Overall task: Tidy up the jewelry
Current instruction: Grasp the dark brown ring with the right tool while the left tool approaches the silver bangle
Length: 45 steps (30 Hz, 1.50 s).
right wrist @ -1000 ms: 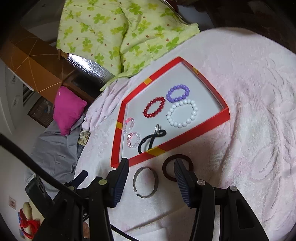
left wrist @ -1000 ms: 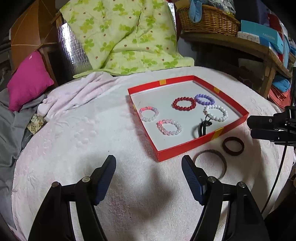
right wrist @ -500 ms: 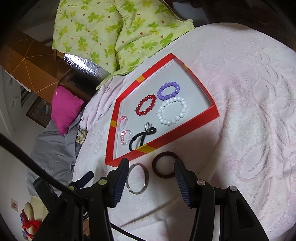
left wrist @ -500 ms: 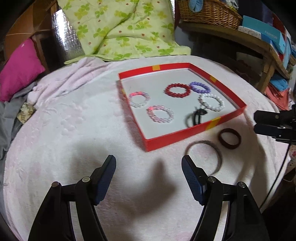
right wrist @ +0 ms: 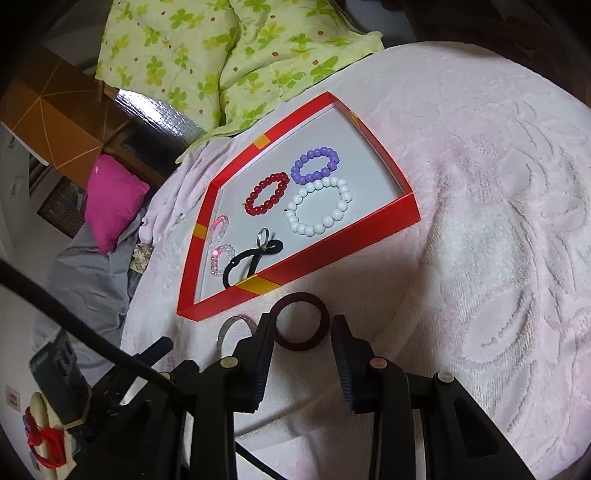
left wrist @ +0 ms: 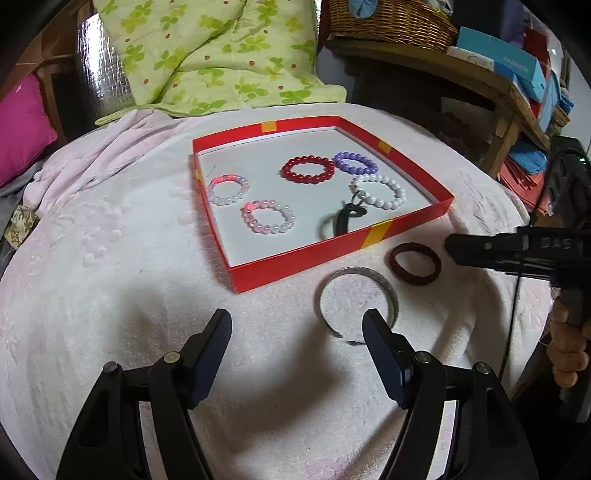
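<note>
The right claw is closing around the dark red bangle, jaws not yet gripping it. The left claw is hovering wide open and empty beside the silver cuff.

Pink blanket over surface; green quilt, wicker basket on wooden shelf behind.

Right hand-held gripper narrowed around maroon bangle; contact unclear.

Both fisheye views are evenly, softly lit from above; soft shadows fall on the pink blanket beneath the gripper fingers. Edges bow strongly and darken to black corners. Focus is sharp centrally, without marked glare.
</note>
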### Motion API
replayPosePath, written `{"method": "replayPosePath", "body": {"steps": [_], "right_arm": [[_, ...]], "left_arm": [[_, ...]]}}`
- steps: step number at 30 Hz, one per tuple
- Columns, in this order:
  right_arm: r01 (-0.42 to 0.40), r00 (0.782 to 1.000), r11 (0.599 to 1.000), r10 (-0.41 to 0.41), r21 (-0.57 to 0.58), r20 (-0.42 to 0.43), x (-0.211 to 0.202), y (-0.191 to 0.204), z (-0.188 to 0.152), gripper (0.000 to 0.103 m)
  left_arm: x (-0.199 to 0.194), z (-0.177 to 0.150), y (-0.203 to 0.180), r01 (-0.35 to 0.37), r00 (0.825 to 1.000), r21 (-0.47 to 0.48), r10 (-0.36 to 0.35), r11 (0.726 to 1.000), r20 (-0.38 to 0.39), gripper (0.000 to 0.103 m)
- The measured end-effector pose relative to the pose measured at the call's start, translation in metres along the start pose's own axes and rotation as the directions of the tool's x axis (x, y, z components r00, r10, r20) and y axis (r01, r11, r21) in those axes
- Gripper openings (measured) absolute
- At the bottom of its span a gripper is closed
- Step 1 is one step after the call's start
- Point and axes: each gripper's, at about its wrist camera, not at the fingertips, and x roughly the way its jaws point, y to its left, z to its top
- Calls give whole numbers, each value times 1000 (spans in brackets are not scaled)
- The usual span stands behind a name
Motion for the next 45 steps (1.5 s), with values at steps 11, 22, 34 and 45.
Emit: {"method": "replayPosePath", "body": {"steps": [11,22,34,45], "right_arm": [[68,998,998,-68,-12,-4,13,-2,1,35],[195,981,971,-194,-138,20,21,11,-3,15],[249,968,954,-241,-166,67,9,13,-4,9],[187,981,976,-180,-113,68,-2,7,1,12]], "left_arm": [[4,-1,-6,-5,1000,34,5,999,-12,74],[5,-1,-7,-35,999,52,36,998,-12,74],[6,-1,-6,-45,999,54,45,998,-14,74],[7,-1,-7,-19,1000,45,20,999,-21,74]]}}
